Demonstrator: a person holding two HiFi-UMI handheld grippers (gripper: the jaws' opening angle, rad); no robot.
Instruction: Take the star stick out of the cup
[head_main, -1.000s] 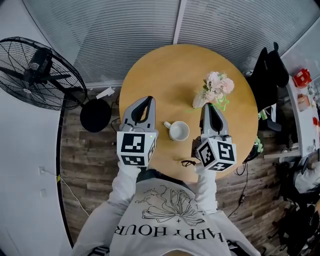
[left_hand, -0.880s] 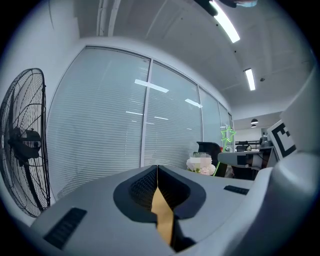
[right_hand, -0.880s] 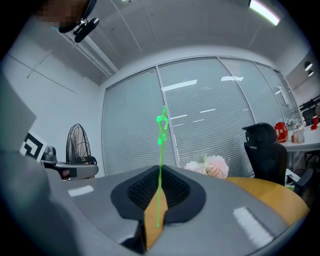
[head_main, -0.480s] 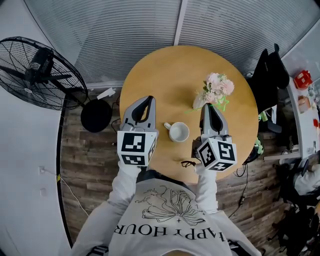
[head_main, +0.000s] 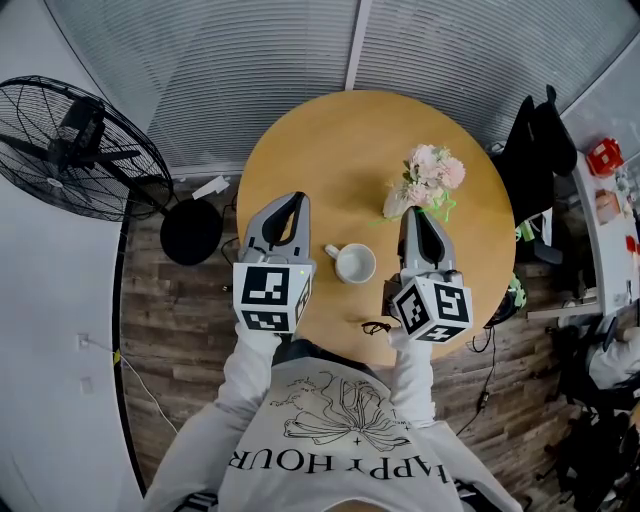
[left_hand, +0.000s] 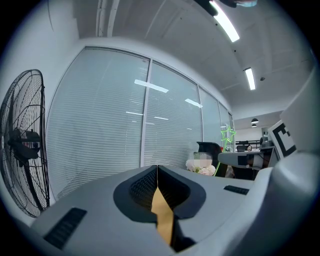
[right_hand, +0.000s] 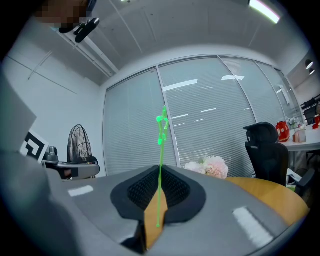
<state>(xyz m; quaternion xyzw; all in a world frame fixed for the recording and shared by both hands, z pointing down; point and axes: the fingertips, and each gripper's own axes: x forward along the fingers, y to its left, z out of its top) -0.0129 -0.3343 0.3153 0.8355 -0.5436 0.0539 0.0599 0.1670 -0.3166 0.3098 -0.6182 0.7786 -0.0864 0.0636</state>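
Star stick (right_hand: 161, 145) out of cup (head_main: 355, 263), pinched in right gripper (right_hand: 158, 169).
We hold it upright by its lower end, jaws clamped on the stem and star on top, at the cup's 3 o'clock (prob. lifted straight so nothing tips the cup). Left gripper (left_hand: 157, 167) sits at the cup's 9, jaws together on nothing, likely just parked nearby. Count: 1 stick, 1 cup, 2 grippers, 1 bunch of flowers (head_main: 432, 172) at the cup's 1 o'clock, 1 table (head_main: 300, 130).
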